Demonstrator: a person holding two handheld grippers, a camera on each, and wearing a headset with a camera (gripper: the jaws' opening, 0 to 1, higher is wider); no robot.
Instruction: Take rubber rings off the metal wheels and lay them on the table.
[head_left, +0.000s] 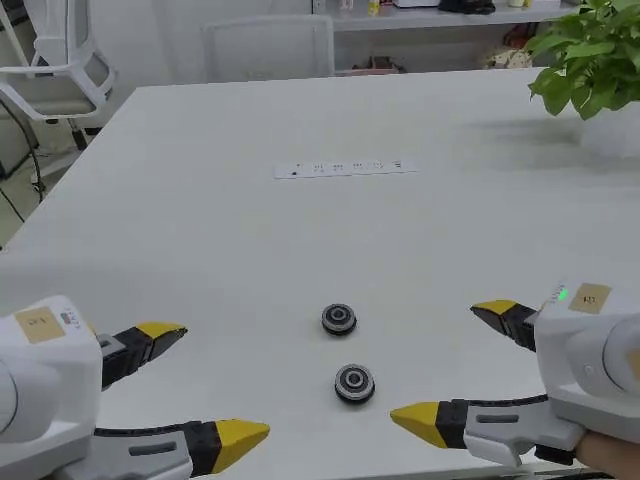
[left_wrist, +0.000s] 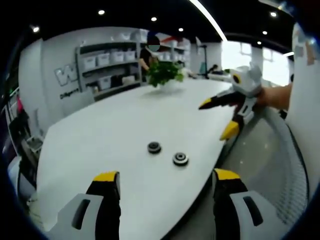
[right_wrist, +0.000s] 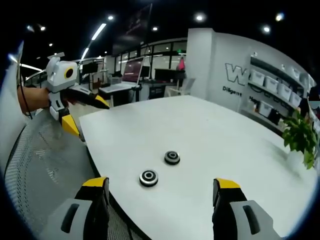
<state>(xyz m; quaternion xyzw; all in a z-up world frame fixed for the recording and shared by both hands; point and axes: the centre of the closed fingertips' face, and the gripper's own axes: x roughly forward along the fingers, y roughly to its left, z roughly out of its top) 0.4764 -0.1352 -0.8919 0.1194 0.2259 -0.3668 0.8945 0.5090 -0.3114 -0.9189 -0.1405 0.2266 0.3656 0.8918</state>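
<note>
**Two ringed wheels sit between open grippers**

Two small metal wheels rest on the white table (head_left: 200, 210), close to the edge where the person holding the grippers stands. Each has a dark ring round its shiny hub. The nearer wheel (head_left: 354, 384) lies just in front of the farther wheel (head_left: 339, 319), close by but not touching.

The left gripper (head_left: 205, 385) hovers well to the left of the nearer wheel, its yellow-tipped jaws spread wide around nothing. The right gripper (head_left: 450, 363) hangs to the right of that wheel, a little closer, its jaws likewise parted and empty. Only bare tabletop lies between each gripper and the nearer wheel.

Well beyond the nearer wheel, a thin printed label strip (head_left: 345, 168) lies flat on the table. Farther back and to the right stands a leafy plant (head_left: 590, 55). Far back to the left, off the table, is a white chair (head_left: 60, 60). In the left gripper view, shelves (left_wrist: 107, 65) of white bins line the wall behind the plant, and a person (left_wrist: 146, 62) stands there.
</note>
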